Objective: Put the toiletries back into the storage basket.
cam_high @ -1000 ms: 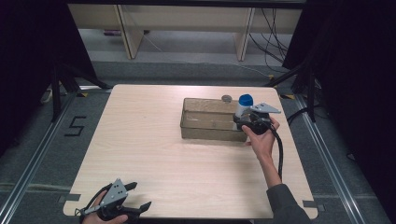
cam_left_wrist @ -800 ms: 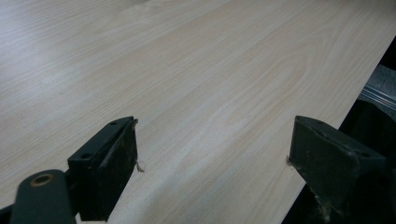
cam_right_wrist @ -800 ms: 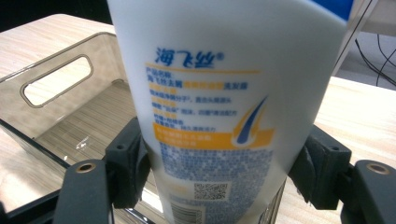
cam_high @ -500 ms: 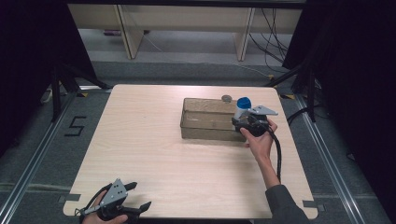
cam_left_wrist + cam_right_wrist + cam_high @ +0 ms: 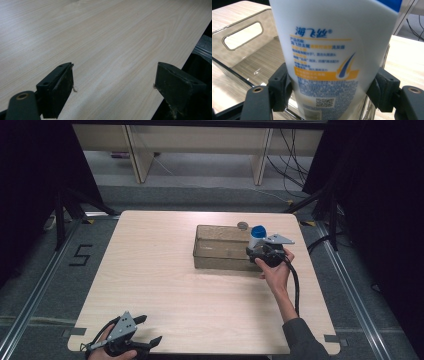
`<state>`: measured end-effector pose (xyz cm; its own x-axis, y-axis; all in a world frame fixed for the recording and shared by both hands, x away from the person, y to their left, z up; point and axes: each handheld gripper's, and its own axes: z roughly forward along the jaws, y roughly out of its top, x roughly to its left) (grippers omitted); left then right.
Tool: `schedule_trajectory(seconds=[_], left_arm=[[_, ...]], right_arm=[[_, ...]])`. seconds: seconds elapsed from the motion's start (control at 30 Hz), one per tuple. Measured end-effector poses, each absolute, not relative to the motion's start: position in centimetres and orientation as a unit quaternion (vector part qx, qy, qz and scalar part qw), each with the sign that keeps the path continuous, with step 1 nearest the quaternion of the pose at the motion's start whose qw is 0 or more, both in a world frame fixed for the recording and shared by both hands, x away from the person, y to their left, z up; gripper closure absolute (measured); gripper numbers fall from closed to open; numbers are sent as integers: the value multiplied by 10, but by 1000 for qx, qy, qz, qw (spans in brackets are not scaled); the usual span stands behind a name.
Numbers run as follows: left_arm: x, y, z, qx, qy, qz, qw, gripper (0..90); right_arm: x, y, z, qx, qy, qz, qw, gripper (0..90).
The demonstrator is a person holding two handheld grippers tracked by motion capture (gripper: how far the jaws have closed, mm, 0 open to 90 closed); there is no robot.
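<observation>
We see the white plastic shampoo bottle with a blue cap [image 5: 324, 57] clamped between the two black jaws of the right gripper [image 5: 262, 251], held upright over the right end of the clear rectangular plastic bin [image 5: 220, 251] on the pale wooden table [image 5: 165, 270]. A small round grey object [image 5: 242, 225] lies just behind the bin. Well apart, at the table's near left corner, the left gripper [image 5: 113, 87] rests with its jaws spread wide over bare wood, gripping nothing.
</observation>
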<state>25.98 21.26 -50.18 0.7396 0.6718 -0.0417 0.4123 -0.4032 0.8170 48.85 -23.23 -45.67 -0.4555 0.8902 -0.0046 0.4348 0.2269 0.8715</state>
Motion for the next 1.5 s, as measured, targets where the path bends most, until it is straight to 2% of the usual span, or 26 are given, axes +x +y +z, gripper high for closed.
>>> schedule_trajectory(seconds=[0.47,0.63,1.03,1.5], left_arm=[[260,212,-502,825,329,150,434,151],[259,212,-502,823,330,150,436,151],[259,210,-502,816,336,145,448,151],[259,211,-503,815,335,143,450,151]], right_arm=[[488,-228,-461,460,742,419,249,312],[491,-229,-463,449,745,416,264,312],[491,-230,-466,460,747,412,246,311],[492,-233,-467,442,759,403,257,309]])
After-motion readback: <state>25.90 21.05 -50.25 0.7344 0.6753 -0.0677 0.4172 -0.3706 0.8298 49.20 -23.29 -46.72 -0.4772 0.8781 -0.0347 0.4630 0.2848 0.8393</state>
